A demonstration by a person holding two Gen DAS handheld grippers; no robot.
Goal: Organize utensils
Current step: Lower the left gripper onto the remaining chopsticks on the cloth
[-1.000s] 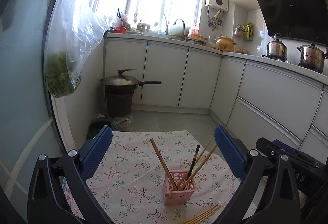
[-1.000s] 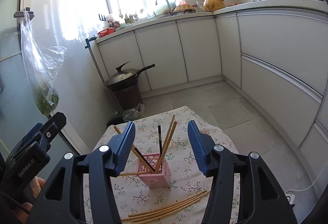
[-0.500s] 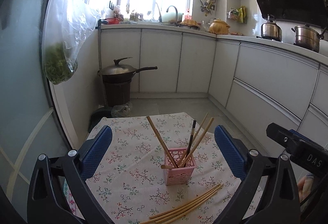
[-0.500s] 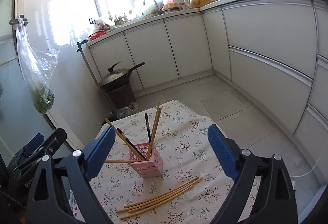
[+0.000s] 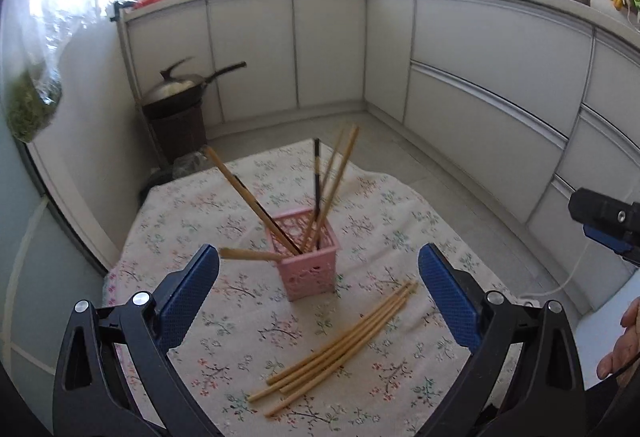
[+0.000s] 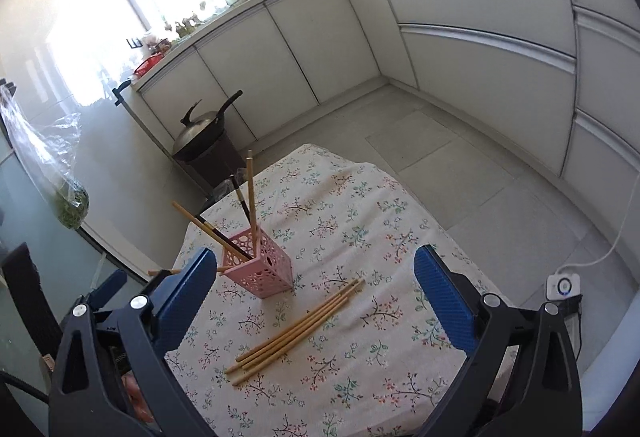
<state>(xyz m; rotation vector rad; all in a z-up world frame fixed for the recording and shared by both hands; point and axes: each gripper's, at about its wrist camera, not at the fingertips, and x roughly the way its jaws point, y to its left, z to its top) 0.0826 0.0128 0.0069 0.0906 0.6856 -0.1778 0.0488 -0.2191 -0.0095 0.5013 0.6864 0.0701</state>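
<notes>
A pink lattice holder [image 5: 307, 255] [image 6: 258, 264] stands on the floral tablecloth [image 5: 224, 349] [image 6: 360, 205]. Several wooden chopsticks and a dark one stick up out of it, and one wooden chopstick [image 5: 248, 255] pokes out sideways to the left. Several loose wooden chopsticks [image 5: 340, 347] [image 6: 300, 329] lie in a bundle in front of the holder. My left gripper [image 5: 318, 301] is open and empty above the table, near the holder. My right gripper [image 6: 316, 297] is open and empty above the loose bundle.
White kitchen cabinets [image 5: 480, 85] run along the back and right. A lidded wok on a dark bin [image 5: 180, 97] [image 6: 208, 141] stands on the floor beyond the table. A plastic bag of greens [image 5: 32, 105] hangs at the left. A power strip [image 6: 562, 285] lies on the floor, right.
Both grippers have tilted down toward the table, bringing the loose chopsticks into fuller view. The right gripper's jaws opened wider. No chopstick has moved.
</notes>
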